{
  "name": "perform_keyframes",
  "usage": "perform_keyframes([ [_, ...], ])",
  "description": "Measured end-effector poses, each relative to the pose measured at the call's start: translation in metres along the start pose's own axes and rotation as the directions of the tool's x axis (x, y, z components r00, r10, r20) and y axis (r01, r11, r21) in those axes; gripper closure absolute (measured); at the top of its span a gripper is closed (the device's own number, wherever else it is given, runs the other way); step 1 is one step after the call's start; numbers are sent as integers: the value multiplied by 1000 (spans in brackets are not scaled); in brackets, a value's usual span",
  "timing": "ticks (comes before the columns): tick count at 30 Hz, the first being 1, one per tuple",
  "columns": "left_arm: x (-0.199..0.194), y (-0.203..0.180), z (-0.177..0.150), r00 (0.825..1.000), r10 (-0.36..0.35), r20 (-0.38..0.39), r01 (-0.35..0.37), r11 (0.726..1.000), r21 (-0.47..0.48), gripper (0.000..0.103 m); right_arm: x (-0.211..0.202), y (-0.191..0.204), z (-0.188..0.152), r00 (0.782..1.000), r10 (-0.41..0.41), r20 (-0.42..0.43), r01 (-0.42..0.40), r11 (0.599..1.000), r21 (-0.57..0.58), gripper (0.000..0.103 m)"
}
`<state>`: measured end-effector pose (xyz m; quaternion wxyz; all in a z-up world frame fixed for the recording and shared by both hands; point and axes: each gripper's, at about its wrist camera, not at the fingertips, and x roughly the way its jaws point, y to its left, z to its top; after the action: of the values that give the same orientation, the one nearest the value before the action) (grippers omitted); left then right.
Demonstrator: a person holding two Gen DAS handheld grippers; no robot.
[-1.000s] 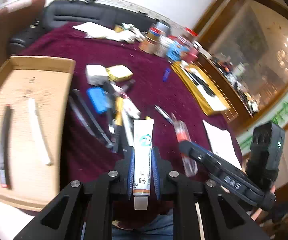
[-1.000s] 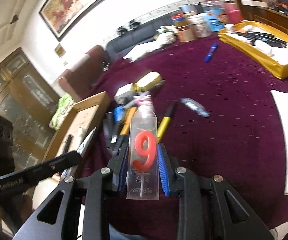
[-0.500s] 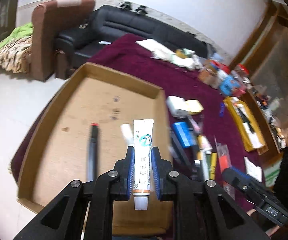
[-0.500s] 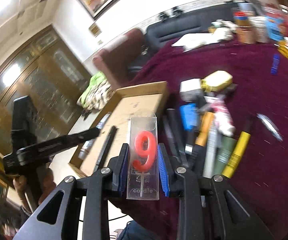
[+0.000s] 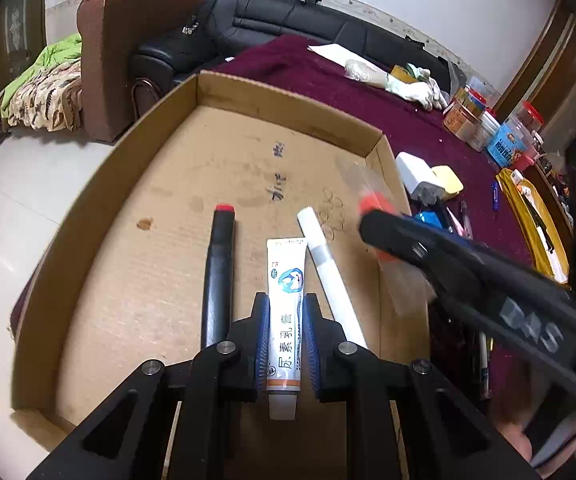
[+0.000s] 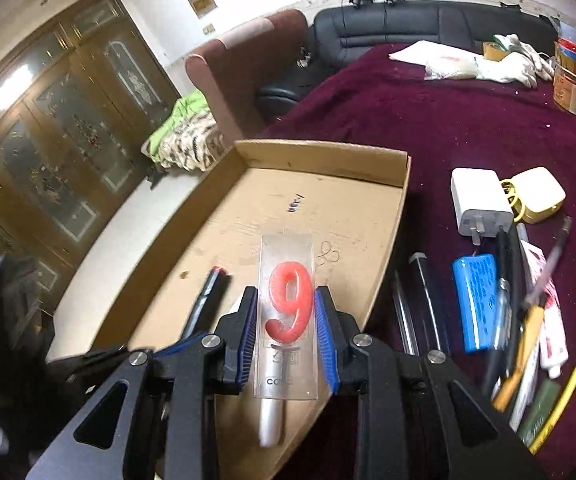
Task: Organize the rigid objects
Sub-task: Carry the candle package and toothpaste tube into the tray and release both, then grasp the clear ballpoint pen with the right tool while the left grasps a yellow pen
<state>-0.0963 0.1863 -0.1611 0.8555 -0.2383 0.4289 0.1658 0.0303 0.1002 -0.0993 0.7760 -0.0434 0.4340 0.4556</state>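
**Both grippers loaded, hovering over the cardboard tray**

Left gripper — blue-padded fingers clamped on a white ointment tube, cap end toward the camera, crimped end pointing forward. It sits over the cardboard tray, which lies at the edge of the maroon tablecloth. On the tray floor just left of the fingers lies a black marker with a red tip; just right of them, a white stick-shaped tube, slanting away. The tube in the grip lines up between these two.

Right gripper — clamped on a clear flat pack holding a red "9" candle, pack upright between the pads. It hangs over the near right part of the same tray. Below and to its left, the black marker shows on the tray floor; the white stick pokes out from under the pack. In the left wrist view this gripper crosses in from the right, blurred.

Right of the right gripper, outside the tray on the cloth: a white plug adapter, a yellow case touching it, a blue battery pack, and a jumble of pens and tubes too blurred to sort.
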Motion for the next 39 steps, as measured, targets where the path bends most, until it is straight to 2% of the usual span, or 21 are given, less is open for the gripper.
perform_keyframes([
  [3, 0, -3, -2, 1000, 14, 12, -14, 1000, 14, 87, 17, -3, 4, 999, -28, -34, 29, 1000, 5, 75],
  [8, -2, -6, -2, 999, 35, 18, -35, 999, 26, 86, 24, -10, 6, 999, -24, -47, 26, 999, 37, 74],
  [10, -2, -8, -3, 999, 41, 18, -41, 999, 33, 84, 24, -10, 7, 999, 1, -50, 2, 999, 44, 70],
  [11, -3, -9, -3, 999, 37, 15, -38, 998, 41, 81, 20, -12, 6, 998, 33, -45, -30, 998, 57, 65],
  [13, -6, -12, -5, 999, 28, 17, -29, 998, 47, 56, 8, -16, 4, 998, 67, -15, -65, 995, 77, 58],
  [15, -12, -16, -7, 999, 28, 44, -30, 998, 53, 46, -8, -20, -1, 997, 80, 22, -82, 992, 94, 50],
  [22, -39, -54, -21, 993, -2, 118, -11, 994, 112, 36, -80, -54, -40, 986, 99, 135, -124, 973, 195, 37],
  [24, -44, -69, -27, 992, -13, 128, -4, 991, 136, 33, -99, -66, -57, 984, 87, 158, -120, 971, 208, 29],
  [27, -53, -99, -37, 988, -32, 154, 2, 982, 190, 22, -123, -81, -77, 979, 70, 189, -110, 971, 211, 17],
  [31, -63, -131, -49, 975, -29, 218, -25, 970, 242, 11, -152, -102, -100, 973, 42, 227, -97, 967, 237, 14],
  [33, -70, -142, -56, 955, -37, 295, -43, 965, 258, 7, -162, -113, -110, 971, 5, 237, -65, 967, 245, 14],
  [35, -72, -149, -61, 946, -37, 322, -54, 961, 270, 6, -170, -123, -118, 966, -35, 257, -33, 965, 259, 14],
  [38, -67, -155, -65, 958, -71, 279, -16, 955, 298, 6, -179, -146, -133, 958, -113, 265, 26, 949, 313, 14],
  [39, -63, -157, -64, 968, -72, 239, -2, 955, 298, 6, -181, -155, -139, 955, -132, 265, 38, 943, 332, 14],
])
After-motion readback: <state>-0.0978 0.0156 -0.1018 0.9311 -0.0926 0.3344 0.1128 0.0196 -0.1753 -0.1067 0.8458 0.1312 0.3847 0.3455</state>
